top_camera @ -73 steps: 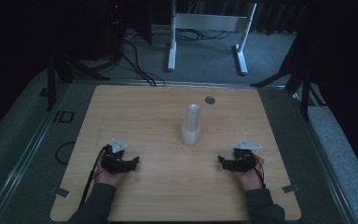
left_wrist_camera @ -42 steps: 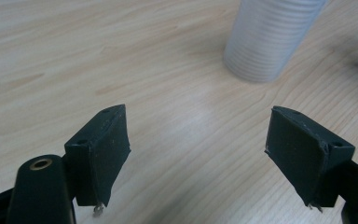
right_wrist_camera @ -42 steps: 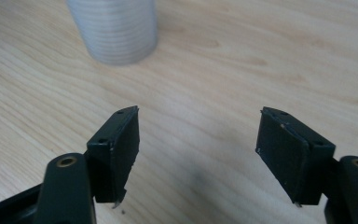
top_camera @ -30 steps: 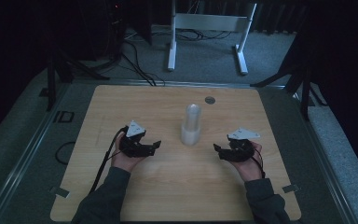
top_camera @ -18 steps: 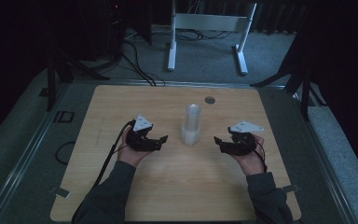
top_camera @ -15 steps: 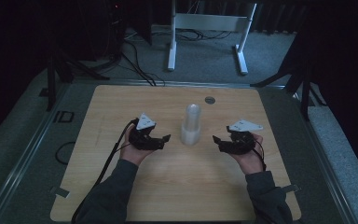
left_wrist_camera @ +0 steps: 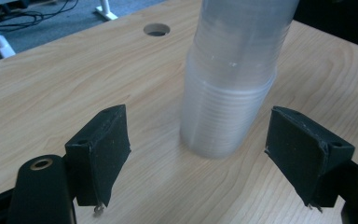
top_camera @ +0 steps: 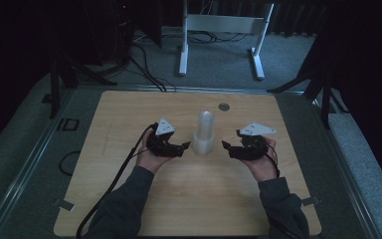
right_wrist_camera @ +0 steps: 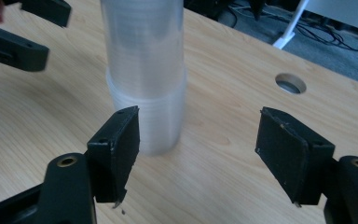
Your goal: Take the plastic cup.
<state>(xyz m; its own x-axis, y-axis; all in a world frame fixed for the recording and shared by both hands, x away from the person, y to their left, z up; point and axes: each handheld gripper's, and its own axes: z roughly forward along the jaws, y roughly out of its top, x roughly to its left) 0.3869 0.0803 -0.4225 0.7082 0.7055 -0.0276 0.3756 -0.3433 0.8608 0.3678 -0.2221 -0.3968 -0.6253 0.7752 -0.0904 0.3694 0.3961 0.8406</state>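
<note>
**Cup stack flanked on a pale wood worktop**

The cup stack (top_camera: 204, 132) stands upright mid-worktop (top_camera: 129, 199), near a round hole (top_camera: 223, 106). Left hand-held gripper (top_camera: 185, 146) has just been opening, nothing between its jaws; right hand-held gripper (top_camera: 225, 145) released, empty. Dark room, white frame (top_camera: 219, 30), floor cables (top_camera: 144, 55).

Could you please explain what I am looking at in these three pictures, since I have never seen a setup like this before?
No robot here: a person holds a pair of hand-held tongs in each hand. The high view looks down on a wooden table, with the left tongs and the right tongs on either side of a tall stack of clear plastic cups standing upright. The other two pictures come from cameras riding on the tongs, looking along their black jaws. In both, the jaws stand open with the stack just ahead of them and nothing gripped; the left jaws have just opened a little wider. A round hole in the tabletop lies beyond the stack.
</note>
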